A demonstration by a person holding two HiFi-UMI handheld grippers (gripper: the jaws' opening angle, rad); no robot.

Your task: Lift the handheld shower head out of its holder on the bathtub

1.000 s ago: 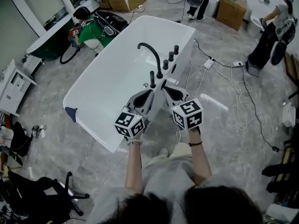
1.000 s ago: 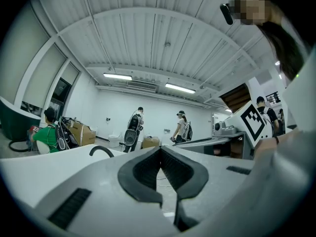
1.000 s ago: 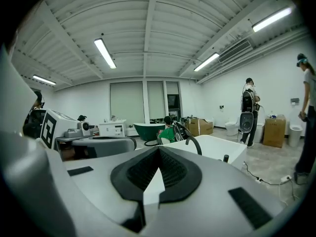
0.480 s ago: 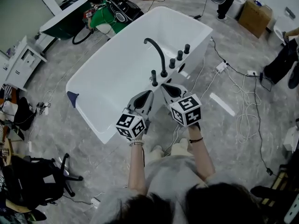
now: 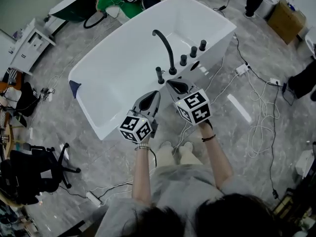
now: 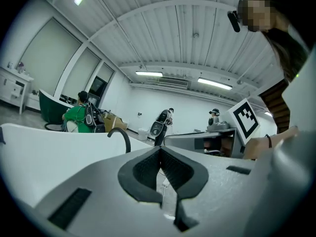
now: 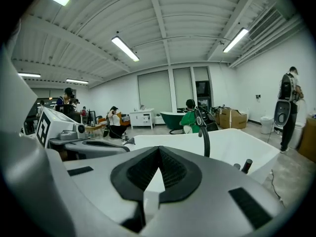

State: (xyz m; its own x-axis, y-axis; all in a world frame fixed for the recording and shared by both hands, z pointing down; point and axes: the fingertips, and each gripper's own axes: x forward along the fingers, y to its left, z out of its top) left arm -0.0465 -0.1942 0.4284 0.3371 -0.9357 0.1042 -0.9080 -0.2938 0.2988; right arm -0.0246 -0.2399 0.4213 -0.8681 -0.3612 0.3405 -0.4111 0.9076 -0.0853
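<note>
Grey marble flooring surrounds the white bathtub [image 5: 113,68], where the handheld shower head [image 5: 159,75] stands upright in its rim holder, and the left gripper [image 5: 154,95] and right gripper [image 5: 172,84], fingers [image 6: 143,169] clenched and empty, point toward it, apparently lining up an approach.

Grey marbled floor [image 5: 74,147] strewn with white cables [image 5: 257,113] — a cardboard box [image 5: 285,19] far right, a black office chair [image 5: 30,174] left. Strip lights [image 7: 124,48] glow on the ribbed ceiling.
</note>
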